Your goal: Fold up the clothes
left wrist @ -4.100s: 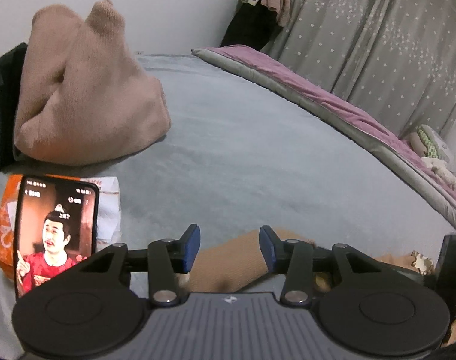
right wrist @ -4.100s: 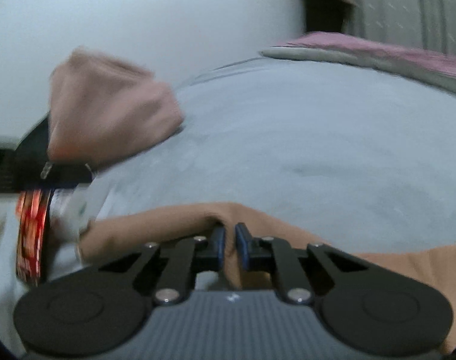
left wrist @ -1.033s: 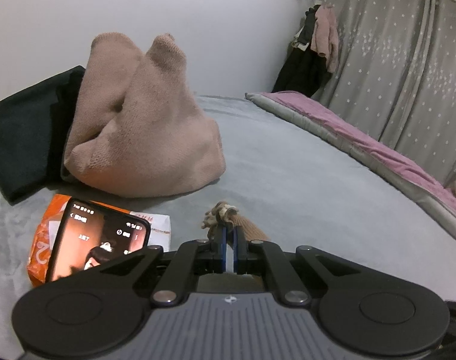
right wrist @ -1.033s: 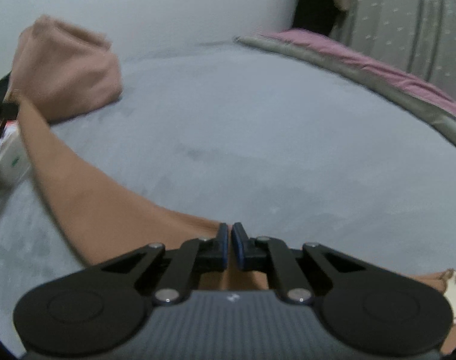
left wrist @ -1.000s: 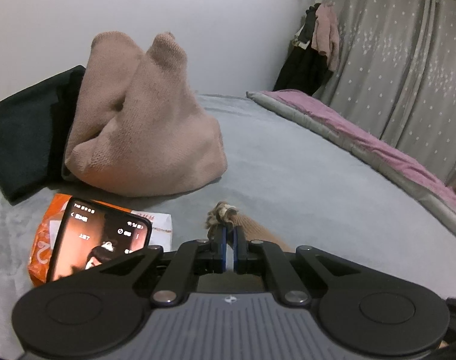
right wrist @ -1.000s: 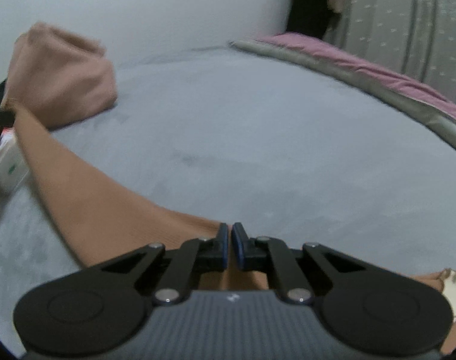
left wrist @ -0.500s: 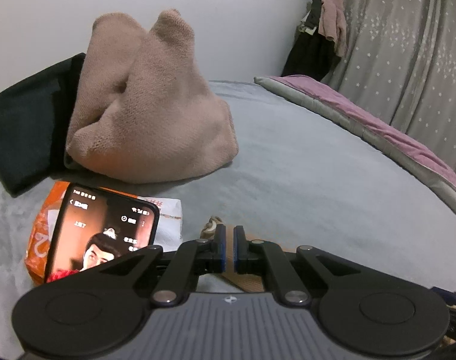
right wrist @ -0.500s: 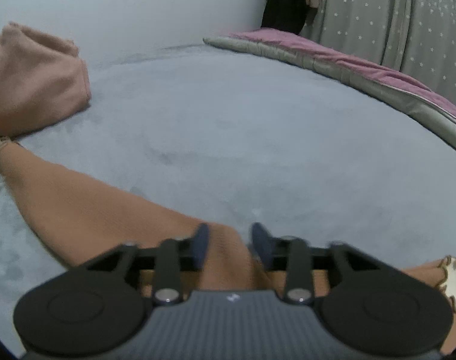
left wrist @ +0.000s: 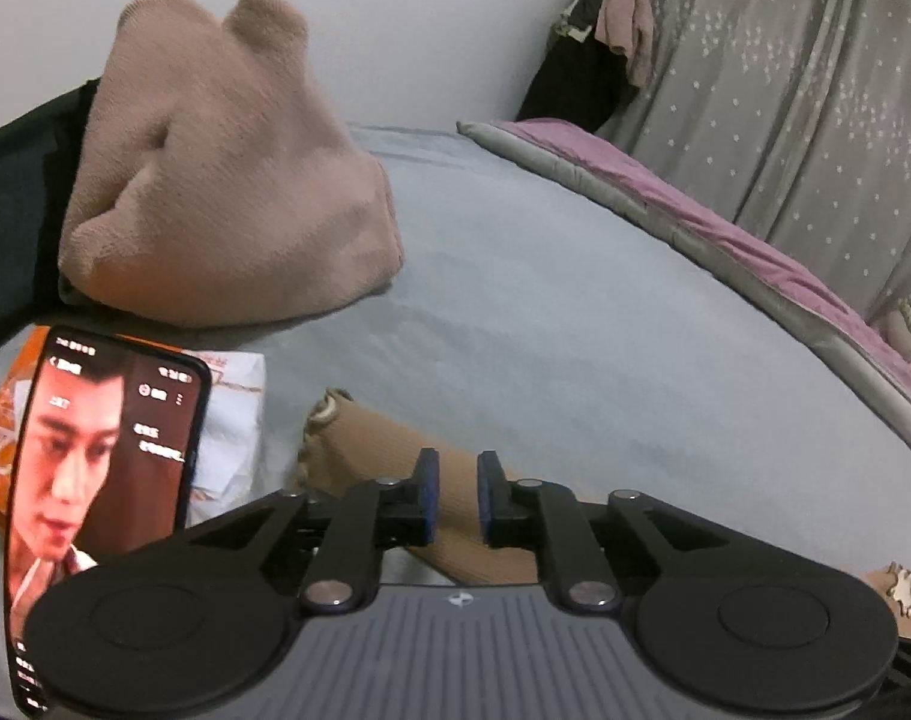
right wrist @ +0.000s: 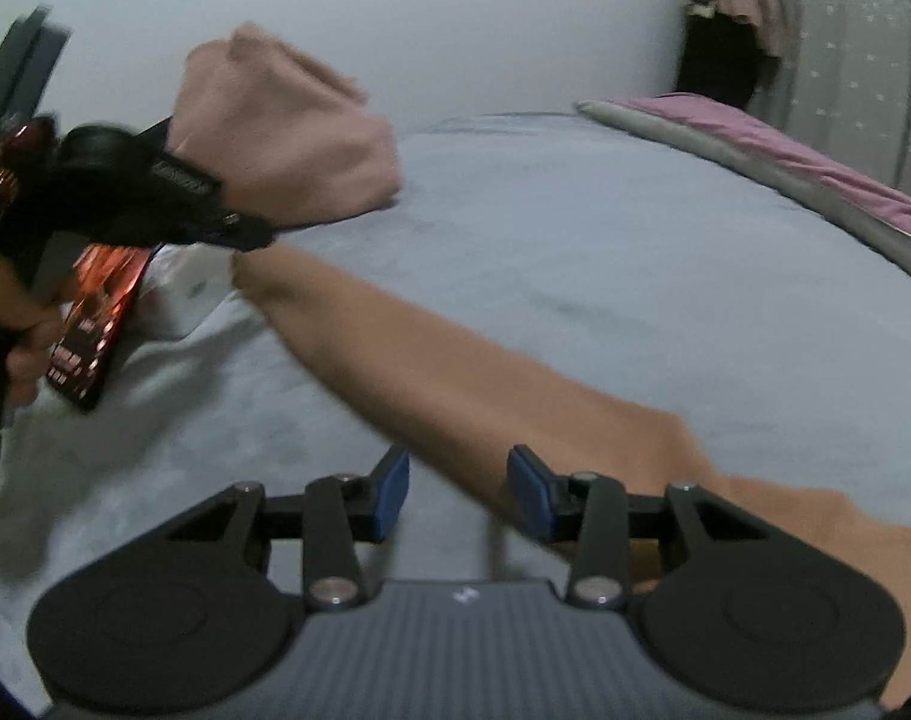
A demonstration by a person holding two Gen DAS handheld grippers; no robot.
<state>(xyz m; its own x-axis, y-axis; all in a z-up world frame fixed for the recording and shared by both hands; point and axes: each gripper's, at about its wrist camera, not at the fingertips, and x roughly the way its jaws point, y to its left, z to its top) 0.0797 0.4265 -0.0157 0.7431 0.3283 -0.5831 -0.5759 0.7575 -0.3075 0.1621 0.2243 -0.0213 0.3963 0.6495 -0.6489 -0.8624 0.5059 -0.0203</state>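
A tan ribbed garment lies stretched across the grey bedsheet, its scalloped cuff pointing at the phone. My left gripper hovers over that sleeve end. Its jaws are opening, a narrow gap apart, with the sleeve showing between the pads and no pad pressing on it. In the right wrist view the left gripper, held by a hand, sits at the sleeve's far tip. My right gripper is open just above the middle of the garment, holding nothing.
A pink knit sweater is heaped at the back left against a dark garment. A lit phone leans on an orange and white packet at the left. A purple-grey quilt edges the bed on the right.
Both grippers were shut on the tan garment a second ago. The right one opened, released it and swung left. The left one's jaws have parted, and the cuff now lies on the sheet.
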